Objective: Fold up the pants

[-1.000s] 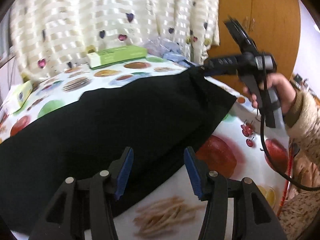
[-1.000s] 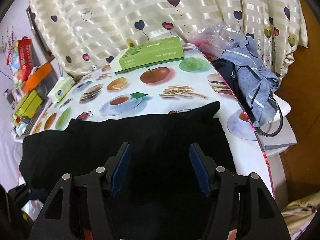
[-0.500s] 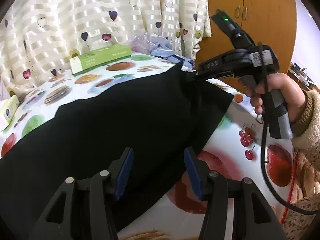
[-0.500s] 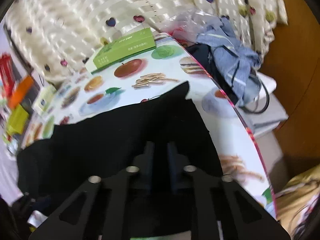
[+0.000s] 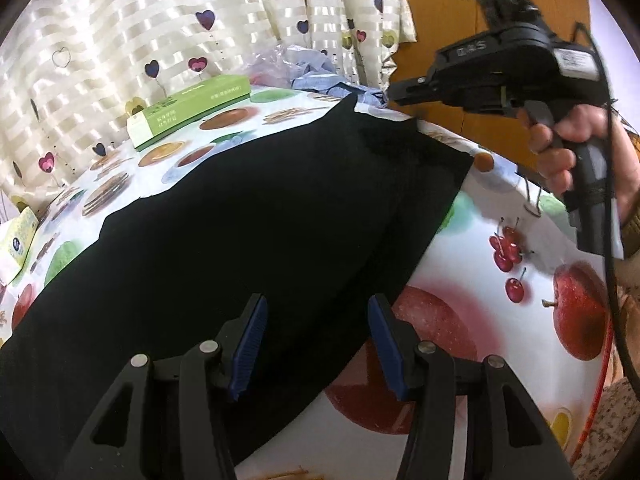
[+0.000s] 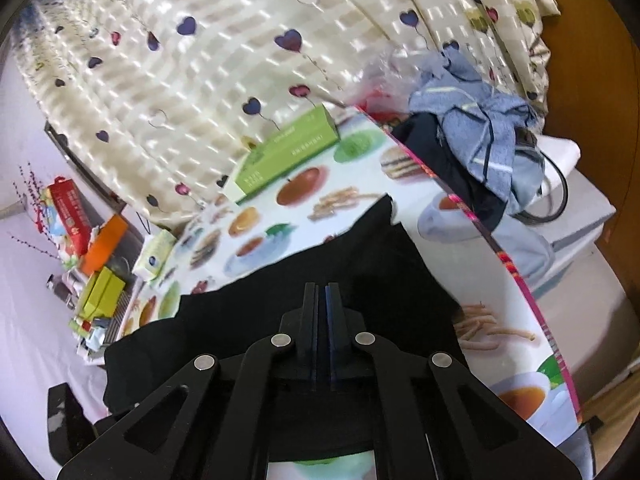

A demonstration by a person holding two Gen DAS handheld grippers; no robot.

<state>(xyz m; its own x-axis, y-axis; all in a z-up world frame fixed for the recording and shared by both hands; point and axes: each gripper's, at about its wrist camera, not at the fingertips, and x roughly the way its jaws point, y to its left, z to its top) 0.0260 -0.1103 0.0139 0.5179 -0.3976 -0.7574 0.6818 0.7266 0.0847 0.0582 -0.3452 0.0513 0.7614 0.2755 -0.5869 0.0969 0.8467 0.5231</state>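
Black pants (image 5: 240, 240) lie spread across the fruit-print tablecloth (image 5: 480, 280). My left gripper (image 5: 314, 308) hovers open over the pants' near edge, with nothing pinched between its blue pads. A person's hand (image 5: 568, 148) holds my right gripper (image 5: 394, 94) at the pants' far right end. In the right wrist view the right gripper (image 6: 322, 288) is shut, its pads pressed together on the pants (image 6: 380, 264). The far corner of the cloth stands up a little beyond the tips.
A green box (image 5: 188, 110) lies at the back of the table by the heart-print curtain. A heap of blue and dark clothes (image 6: 472, 120) sits past the table's right edge. A tissue pack (image 6: 158, 252) and several boxes stand at the left. A wooden cabinet (image 5: 440, 0) is behind.
The right gripper's jaws have gone from wide open to shut on the pants' end, and that end has risen. The left gripper has drifted along the near edge, its jaws unchanged.
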